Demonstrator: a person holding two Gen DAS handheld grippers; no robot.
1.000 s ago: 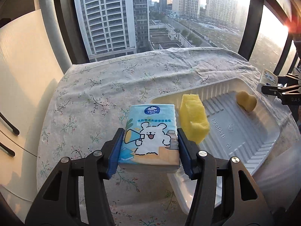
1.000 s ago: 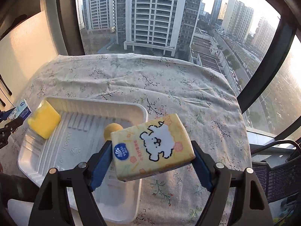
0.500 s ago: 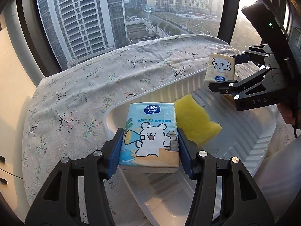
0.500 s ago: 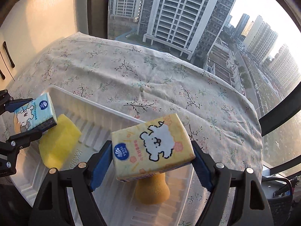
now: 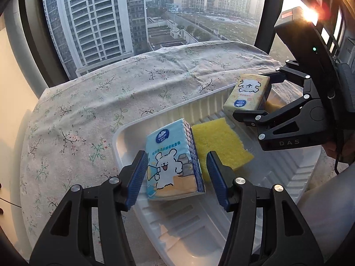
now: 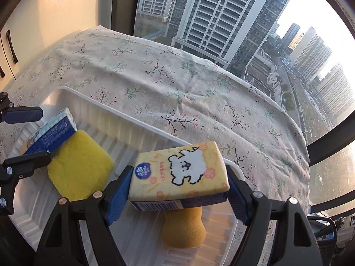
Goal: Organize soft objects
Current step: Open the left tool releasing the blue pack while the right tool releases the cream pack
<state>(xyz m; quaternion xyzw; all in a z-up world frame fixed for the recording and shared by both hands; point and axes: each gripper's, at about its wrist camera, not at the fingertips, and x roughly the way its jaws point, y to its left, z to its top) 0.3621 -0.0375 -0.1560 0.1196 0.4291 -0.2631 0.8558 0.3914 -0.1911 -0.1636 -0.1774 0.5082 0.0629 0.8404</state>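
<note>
Blue tissue pack set down in the tray

The blue tissue pack (image 5: 175, 161), gripped half a second ago, now rests in the white tray (image 5: 295, 173) against the yellow sponge (image 5: 219, 141); the left hand-held gripper (image 5: 177, 175) has released, while the right hand-held gripper (image 6: 177, 192) grasps the yellow tissue pack (image 6: 179, 175) above the tray.

My yellow tissue pack (image 6: 179, 173) hides the top of the orange sponge (image 6: 183, 230) beneath it. My frame's lower edge cuts off the white tray (image 5: 124, 137), and the blue pack (image 5: 174, 161) covers the yellow sponge's (image 5: 219, 141) near corner.
</note>
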